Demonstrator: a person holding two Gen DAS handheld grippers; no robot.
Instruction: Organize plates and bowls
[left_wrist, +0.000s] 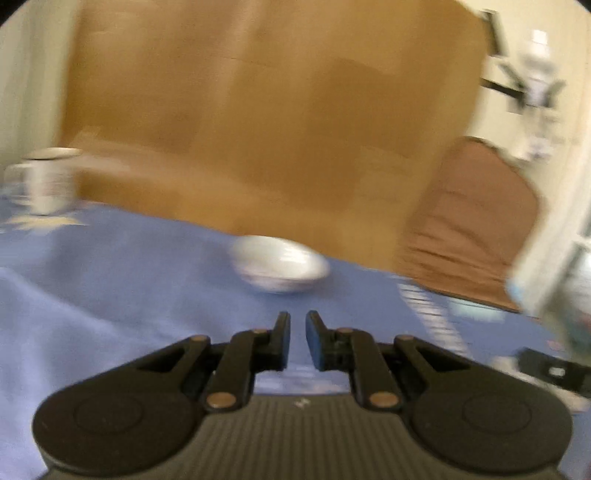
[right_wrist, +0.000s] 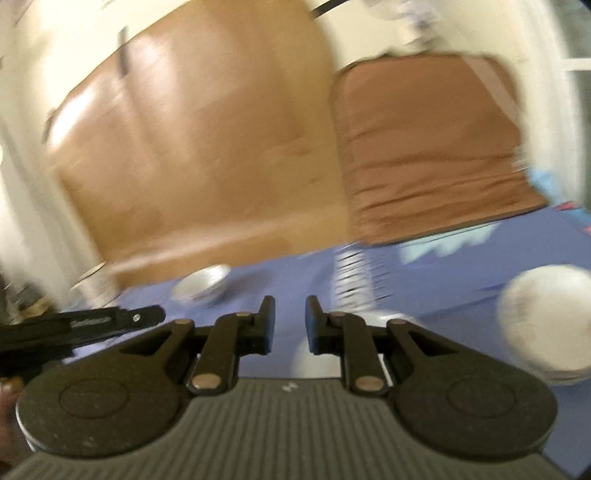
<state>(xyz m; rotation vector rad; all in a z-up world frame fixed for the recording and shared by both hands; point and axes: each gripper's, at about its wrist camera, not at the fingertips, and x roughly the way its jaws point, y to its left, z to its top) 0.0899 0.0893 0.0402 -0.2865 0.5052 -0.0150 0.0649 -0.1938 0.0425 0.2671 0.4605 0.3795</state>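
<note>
Blue cloth covers the desk where a white bowl sits just ahead of the empty left gripper, jaws narrow; likely the reach, needing wider jaws.

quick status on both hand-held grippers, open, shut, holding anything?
Left hand-held gripper: shut, nothing between its fingers.
Right hand-held gripper: slightly open, empty.

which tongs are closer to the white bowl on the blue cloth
Left. The left tongs point straight at the white bowl, which sits just ahead of their tips. In the right wrist view the bowl lies off to the left of the right tongs, apparently farther away.
</note>
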